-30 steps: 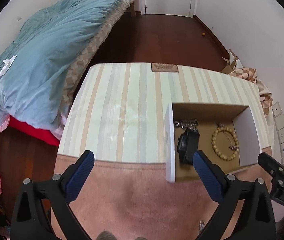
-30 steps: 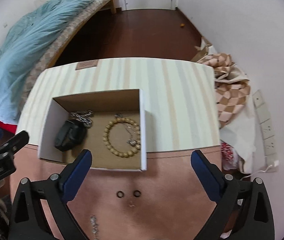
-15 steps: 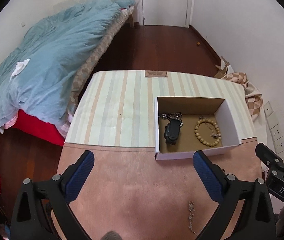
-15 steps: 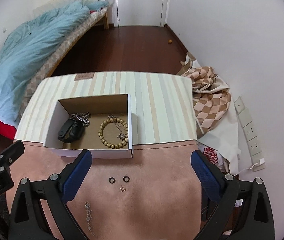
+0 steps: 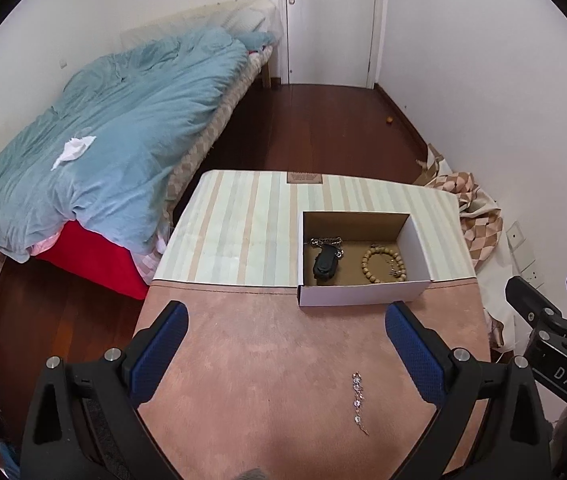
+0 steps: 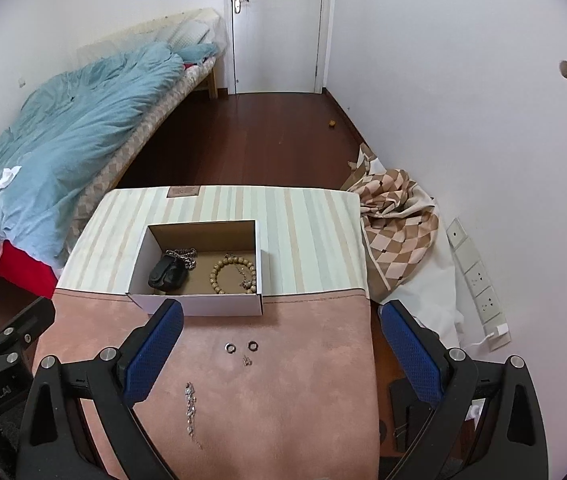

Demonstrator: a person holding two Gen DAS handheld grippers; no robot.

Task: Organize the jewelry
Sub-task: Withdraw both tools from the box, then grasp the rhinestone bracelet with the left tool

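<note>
Left wrist view: left gripper (image 5: 285, 354) spread wide, empty, above the pink half of the table (image 5: 243, 344). Silver chain (image 5: 358, 404) just inside the right finger, long axis running from near edge toward far edge. Box (image 5: 363, 300) at mid-table, holding a black fob (image 5: 324, 263) and bead bracelet (image 5: 383, 267). Right wrist view: right gripper (image 6: 281, 352) spread wide, empty. Two rings (image 6: 240, 346) and a small stud (image 6: 246, 360) between the fingers; chain nearer the left finger. Rings likely nearer to the right gripper.
</note>
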